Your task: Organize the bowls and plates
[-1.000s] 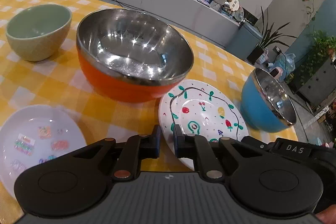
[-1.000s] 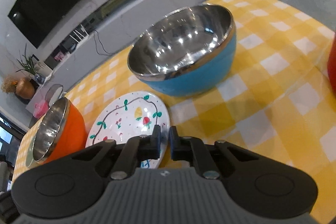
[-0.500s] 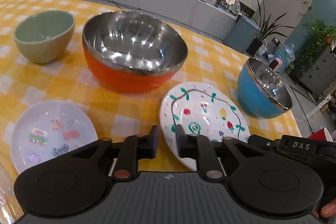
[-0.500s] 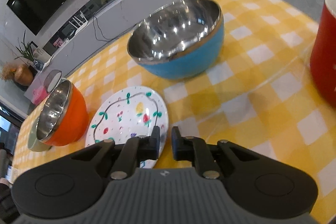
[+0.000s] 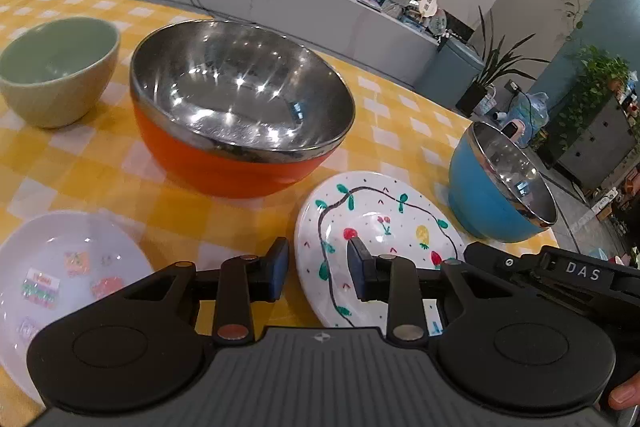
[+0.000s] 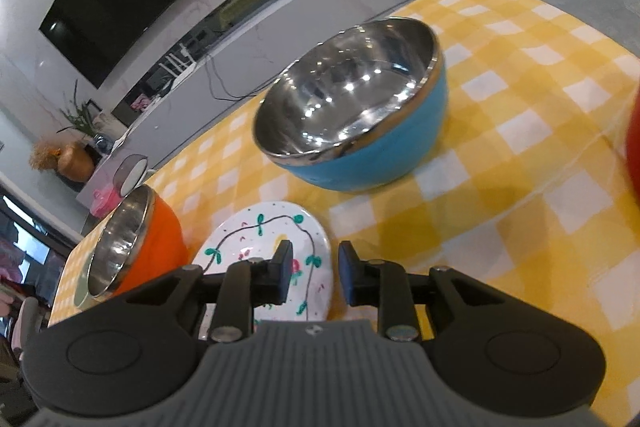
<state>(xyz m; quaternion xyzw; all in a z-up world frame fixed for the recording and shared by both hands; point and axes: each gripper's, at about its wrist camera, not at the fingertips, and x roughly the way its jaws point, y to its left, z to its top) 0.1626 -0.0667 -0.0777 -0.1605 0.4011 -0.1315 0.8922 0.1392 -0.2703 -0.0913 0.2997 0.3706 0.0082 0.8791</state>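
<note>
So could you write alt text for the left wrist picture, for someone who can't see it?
An open, empty left gripper hovers over a yellow checked table, its fingers framing the near edge of a white plate with painted fruit. Behind sit an orange steel-lined bowl, a green bowl, a blue bowl and a sticker-patterned plate.

My left claw [image 5: 318, 269] now wider apart than before, my right claw [image 6: 313, 273] opened up too, both moved back in closer to the orange bowl [image 5: 240, 107] and blue bowl [image 6: 356, 119], red cup [image 6: 633, 147] nearly out of sight
</note>
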